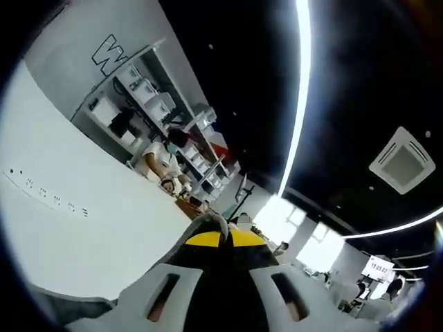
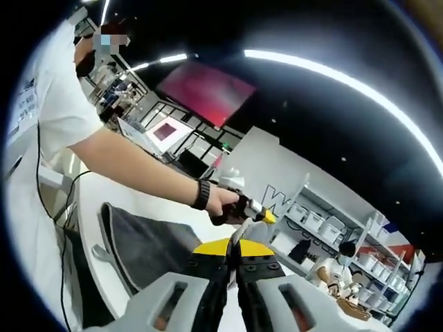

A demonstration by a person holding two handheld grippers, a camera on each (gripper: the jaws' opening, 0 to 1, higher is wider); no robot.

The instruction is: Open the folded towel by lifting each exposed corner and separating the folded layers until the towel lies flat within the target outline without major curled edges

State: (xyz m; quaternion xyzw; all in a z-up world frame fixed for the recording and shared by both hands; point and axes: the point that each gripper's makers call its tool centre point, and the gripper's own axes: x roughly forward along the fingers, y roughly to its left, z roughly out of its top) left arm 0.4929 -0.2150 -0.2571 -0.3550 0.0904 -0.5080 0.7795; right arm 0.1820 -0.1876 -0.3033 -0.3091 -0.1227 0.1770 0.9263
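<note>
The dark grey towel (image 2: 149,245) lies on the white table (image 2: 93,194) in the right gripper view, its pale hem curving along its left side. My right gripper (image 2: 232,247) is shut above the towel's right part, yellow tips pressed together with nothing seen between them. A hand (image 2: 220,200) with a black wristband holds my left gripper (image 2: 266,218) just beyond, above the table. In the left gripper view, the left gripper (image 1: 225,234) is shut, yellow tips together, and points up at the room and ceiling.
The person in a white shirt (image 2: 48,117) stands at the table's left with a cable hanging down. Shelving with white boxes (image 2: 325,221) and a seated person (image 1: 163,159) lie beyond. A white surface (image 1: 76,207) spreads left of the left gripper.
</note>
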